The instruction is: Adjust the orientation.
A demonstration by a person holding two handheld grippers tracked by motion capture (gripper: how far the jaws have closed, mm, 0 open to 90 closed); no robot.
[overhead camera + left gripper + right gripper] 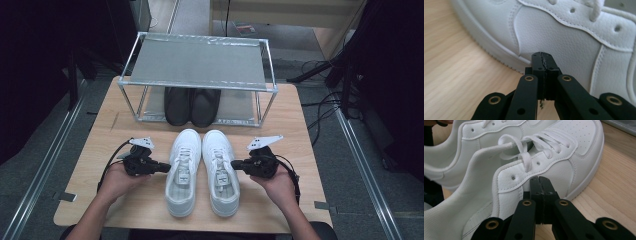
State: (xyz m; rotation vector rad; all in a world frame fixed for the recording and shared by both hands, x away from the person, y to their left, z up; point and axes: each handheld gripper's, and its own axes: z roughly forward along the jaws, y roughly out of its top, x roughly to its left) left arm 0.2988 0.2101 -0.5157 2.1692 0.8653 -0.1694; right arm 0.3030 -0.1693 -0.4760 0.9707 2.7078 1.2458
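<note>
Flanking the white sneakers (202,170), both grippers point inward, jaws closed.

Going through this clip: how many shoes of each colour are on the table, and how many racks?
White sneakers: 2 (left one, right one)
Black shoes: 2 (left one, right one), on the rack's lower shelf
Metal shoe rack: 1
Total: 5

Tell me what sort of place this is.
Probably a lab or recording workspace, not a home: a small wooden table on grey carpet, a bare metal shoe rack with black shoes, and loose cables on the floor.
</note>
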